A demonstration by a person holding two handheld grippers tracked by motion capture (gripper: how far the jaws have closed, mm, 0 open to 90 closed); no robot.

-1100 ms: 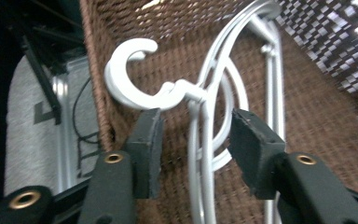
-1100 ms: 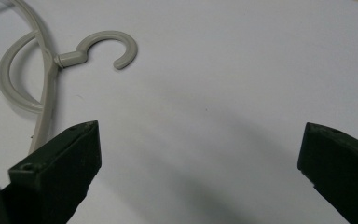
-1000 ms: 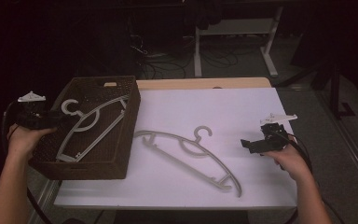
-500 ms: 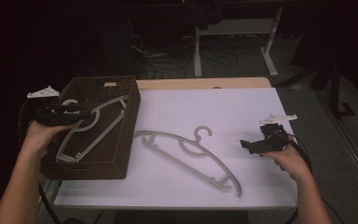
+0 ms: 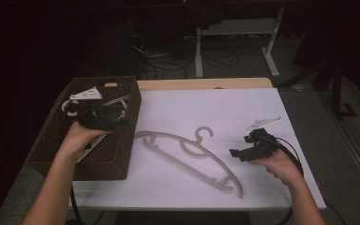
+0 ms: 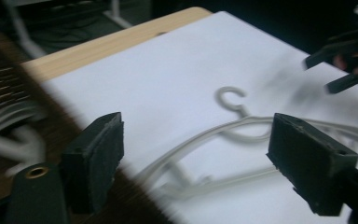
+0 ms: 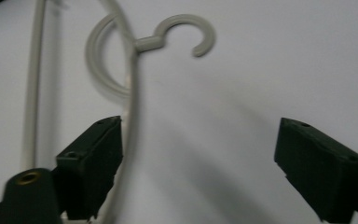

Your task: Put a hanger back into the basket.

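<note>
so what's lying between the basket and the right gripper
In the high view, a grey hanger lies flat on the white tabletop between the basket and the right gripper.

Dim lab: white-topped table (image 5: 243,101), floor cables (image 5: 168,65), metal desk frame (image 5: 236,40).

A desk (image 5: 262,98) with a white top and a bare wooden strip along its far edge carries two things. A dark woven basket (image 5: 122,154) sits at the left side, overhanging the white surface's left edge. A pale grey plastic hanger (image 5: 187,157) lies flat just right of the basket, near the middle, its hook pointing to the far side.
</note>
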